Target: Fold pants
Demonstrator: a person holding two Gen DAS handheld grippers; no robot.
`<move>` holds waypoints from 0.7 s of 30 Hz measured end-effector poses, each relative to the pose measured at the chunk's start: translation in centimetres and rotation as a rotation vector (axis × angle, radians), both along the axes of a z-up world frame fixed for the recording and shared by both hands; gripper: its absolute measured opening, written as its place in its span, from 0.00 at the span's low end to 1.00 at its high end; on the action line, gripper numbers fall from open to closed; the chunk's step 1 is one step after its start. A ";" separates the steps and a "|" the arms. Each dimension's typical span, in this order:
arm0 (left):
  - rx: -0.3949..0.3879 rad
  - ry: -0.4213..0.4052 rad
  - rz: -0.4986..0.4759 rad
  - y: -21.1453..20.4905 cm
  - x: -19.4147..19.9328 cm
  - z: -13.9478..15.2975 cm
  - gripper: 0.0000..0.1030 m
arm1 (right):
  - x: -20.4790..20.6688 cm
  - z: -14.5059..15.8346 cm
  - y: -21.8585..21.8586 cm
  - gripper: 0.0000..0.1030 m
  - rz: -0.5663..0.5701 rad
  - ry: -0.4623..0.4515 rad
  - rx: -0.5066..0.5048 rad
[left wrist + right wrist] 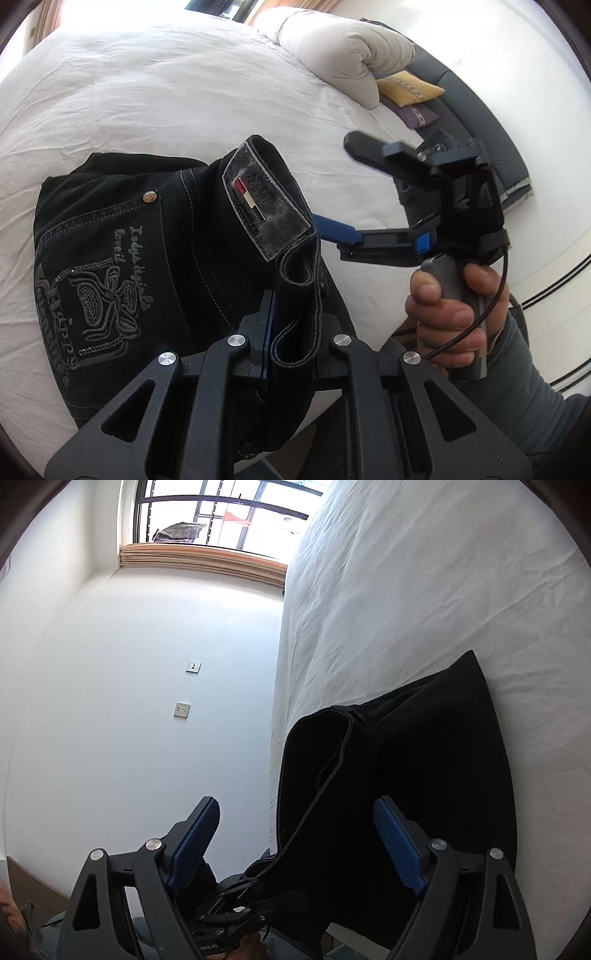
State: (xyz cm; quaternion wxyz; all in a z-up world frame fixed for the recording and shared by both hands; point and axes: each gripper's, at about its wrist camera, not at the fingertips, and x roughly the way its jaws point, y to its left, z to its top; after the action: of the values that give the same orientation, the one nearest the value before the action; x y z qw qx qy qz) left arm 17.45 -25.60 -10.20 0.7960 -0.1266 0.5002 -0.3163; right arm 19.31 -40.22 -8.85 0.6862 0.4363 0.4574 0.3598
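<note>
Low in the centre of the left wrist view, the left gripper (291, 332) is clenched on the waistband of the black pants (155, 258), pinching a doubled band of denim just below the grey brand patch (266, 206). The rest of the garment lies bunched on the white bed (166, 92), with the embroidered back pocket (99, 291) at lower left of the frame. At centre right, the right gripper (332, 192) is released, its fingers spread wide, one blue pad reaching toward the waistband from the side; the person's hand (454, 314) grips its handle. In the right wrist view the same gripper (295, 838) stands wide open with dark cloth hanging between and beyond its pads, apparently untouched.

To do this step well, I judge the right gripper should close on the waistband's other end, level with the left's hold, taking both layers. Then both can draw the band taut before laying the legs flat, so no twist gets folded in.
</note>
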 end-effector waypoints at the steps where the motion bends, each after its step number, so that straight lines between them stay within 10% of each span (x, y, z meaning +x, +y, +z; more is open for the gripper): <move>1: 0.016 -0.011 -0.011 -0.4 0.0 0.0 0.12 | -0.2 0.2 -0.3 0.88 0.003 -0.005 0.001; 5: 0.079 -0.045 -0.052 -2.0 -1.2 0.2 0.12 | 0.9 0.1 2.3 0.88 0.060 0.016 -0.077; 9: 0.101 -0.058 -0.050 -2.0 -1.5 0.2 0.12 | 1.5 0.6 3.6 0.30 0.112 0.003 -0.260; 11: 0.106 -0.061 -0.048 -1.8 -1.5 0.3 0.12 | 1.7 0.6 3.3 0.22 0.106 -0.005 -0.278; 21: 0.182 -0.107 -0.094 -6.3 -1.8 0.4 0.12 | 1.9 1.6 1.7 0.18 0.069 -0.057 -0.299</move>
State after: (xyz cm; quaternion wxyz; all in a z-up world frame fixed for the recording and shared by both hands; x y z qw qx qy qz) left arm 15.66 -31.88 -9.76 0.8141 -0.0132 0.4892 -0.3127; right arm 21.23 -38.48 -7.22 0.7434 0.3031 0.5010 0.3234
